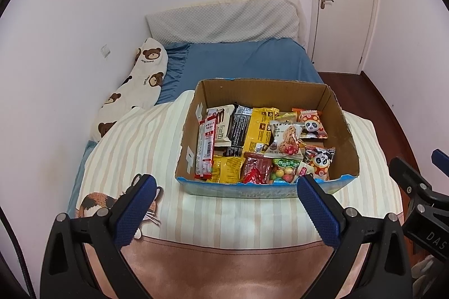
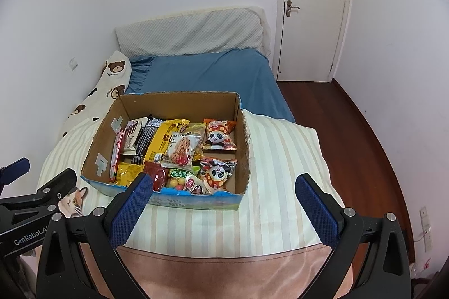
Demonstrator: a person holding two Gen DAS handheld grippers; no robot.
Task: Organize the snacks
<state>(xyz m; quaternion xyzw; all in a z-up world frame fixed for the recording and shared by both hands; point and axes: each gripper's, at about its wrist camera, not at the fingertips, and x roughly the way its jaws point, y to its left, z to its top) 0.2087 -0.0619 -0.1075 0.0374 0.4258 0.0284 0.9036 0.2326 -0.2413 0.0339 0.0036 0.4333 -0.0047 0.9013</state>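
Fingers of the left gripper (image 1: 226, 188) stand wide apart with nothing between their blue pads (image 1: 134, 210); the same holds for the right gripper (image 2: 224, 188), whose pads (image 2: 318, 210) are spread equally wide and hold nothing. Both grippers hover above the near end of a striped cream blanket (image 1: 134, 147), with a pinkish-brown cover (image 1: 224, 265) directly below the fingers.

Just ahead of both pairs of fingertips sits an open cardboard box (image 1: 341, 130) resting on the blanket, its near wall printed blue. In the left wrist view the box lies ahead between the fingertips, toward the right one; in the right wrist view it lies ahead and toward the left finger. The box is full of wrapped snacks (image 1: 252, 142) lying flat and overlapping: a long red packet (image 1: 206, 150) against the left wall, a black bar (image 1: 238, 126) and a yellow packet (image 1: 258, 128) in the middle, a cookie packet (image 1: 287, 142) on top of them, two panda packets (image 1: 311, 125) by the right wall, and a bag of coloured candy balls (image 1: 283, 171) at the near wall.

Beyond the box stretches a blue sheet (image 1: 241, 60), a grey pillow (image 1: 224, 21) against the far wall, and a bear-print pillow (image 1: 134, 85) to the left. A white door (image 1: 345, 1) stands far right.
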